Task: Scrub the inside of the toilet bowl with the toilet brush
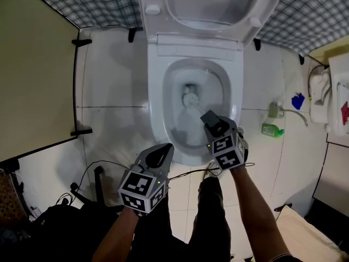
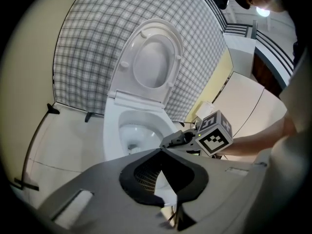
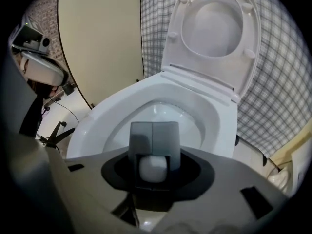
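Scrub in progress.
The right gripper [image 1: 209,119] clamped the toilet brush [image 1: 190,98] handle, its head down inside the toilet bowl [image 1: 156,91]; the left gripper [image 1: 159,155] hung nearby, jaws together, empty.

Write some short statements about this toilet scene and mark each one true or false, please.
1. The white plastic toilet lid is raised. True.
2. The right gripper is shut on the white toilet brush handle. True.
3. The round brush head lies on the floor tiles. False: it is inside the white ceramic toilet bowl.
4. The left gripper holds the green bottle. False: its jaws are shut on nothing, and the bottle is on the floor, to the right of the toilet in the head view.
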Demonstrator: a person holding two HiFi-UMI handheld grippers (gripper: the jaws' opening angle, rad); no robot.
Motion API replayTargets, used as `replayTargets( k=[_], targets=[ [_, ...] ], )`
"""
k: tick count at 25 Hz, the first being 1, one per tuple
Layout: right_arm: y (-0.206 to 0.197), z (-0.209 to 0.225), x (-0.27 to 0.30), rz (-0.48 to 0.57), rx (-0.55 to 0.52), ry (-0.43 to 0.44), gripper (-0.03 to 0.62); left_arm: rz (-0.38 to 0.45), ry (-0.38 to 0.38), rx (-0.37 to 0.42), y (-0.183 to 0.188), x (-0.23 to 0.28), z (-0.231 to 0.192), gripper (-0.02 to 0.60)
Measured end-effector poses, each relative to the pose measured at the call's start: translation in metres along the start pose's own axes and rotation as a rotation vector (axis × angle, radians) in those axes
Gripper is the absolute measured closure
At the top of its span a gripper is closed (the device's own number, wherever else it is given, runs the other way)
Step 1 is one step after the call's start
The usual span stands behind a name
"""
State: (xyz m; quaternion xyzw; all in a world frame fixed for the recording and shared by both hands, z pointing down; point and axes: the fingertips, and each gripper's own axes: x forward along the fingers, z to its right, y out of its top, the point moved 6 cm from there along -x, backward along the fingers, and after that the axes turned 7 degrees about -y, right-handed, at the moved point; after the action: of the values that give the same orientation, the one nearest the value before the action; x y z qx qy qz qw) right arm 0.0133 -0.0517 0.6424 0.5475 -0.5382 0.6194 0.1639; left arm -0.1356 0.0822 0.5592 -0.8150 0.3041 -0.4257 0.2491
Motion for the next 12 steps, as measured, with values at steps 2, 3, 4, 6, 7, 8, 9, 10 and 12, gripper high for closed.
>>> replayTargets(
  k=[2, 3, 4, 6, 7, 8, 9, 10, 12],
  targets=[
    [0.004, 0.002, 0.011, -0.012, 0.007, -0.006, 0.405, 0.004, 0.0, -0.004, 0.001, 0.001, -0.001, 0.571],
    [0.006, 0.004, 0.015, -0.015, 0.012, -0.008, 0.405, 0.007, -0.001, -0.004, 0.001, 0.002, -0.001, 0.571],
    [0.007, 0.006, 0.017, -0.013, 0.014, -0.007, 0.405, 0.009, -0.003, -0.004, 0.002, 0.003, -0.001, 0.571],
    [0.009, 0.008, 0.013, -0.003, 0.006, 0.007, 0.405, 0.01, -0.005, -0.003, 0.001, 0.003, -0.001, 0.571],
    [0.009, 0.007, 0.007, 0.001, 0.0, 0.019, 0.405, 0.008, -0.005, -0.004, 0.0, 0.003, -0.001, 0.571],
    [0.006, 0.005, 0.0, 0.004, -0.007, 0.034, 0.405, 0.006, -0.006, -0.004, -0.001, 0.004, -0.001, 0.571],
    [0.003, 0.003, -0.008, 0.008, -0.017, 0.048, 0.405, 0.004, -0.008, -0.005, -0.001, 0.004, 0.0, 0.571],
    [-0.002, 0.002, -0.016, 0.015, -0.033, 0.059, 0.405, 0.003, -0.01, -0.005, -0.001, 0.005, 0.002, 0.571],
    [-0.012, -0.001, -0.035, 0.03, -0.055, 0.08, 0.405, 0.002, -0.016, -0.002, -0.002, 0.006, 0.005, 0.571]
  ],
)
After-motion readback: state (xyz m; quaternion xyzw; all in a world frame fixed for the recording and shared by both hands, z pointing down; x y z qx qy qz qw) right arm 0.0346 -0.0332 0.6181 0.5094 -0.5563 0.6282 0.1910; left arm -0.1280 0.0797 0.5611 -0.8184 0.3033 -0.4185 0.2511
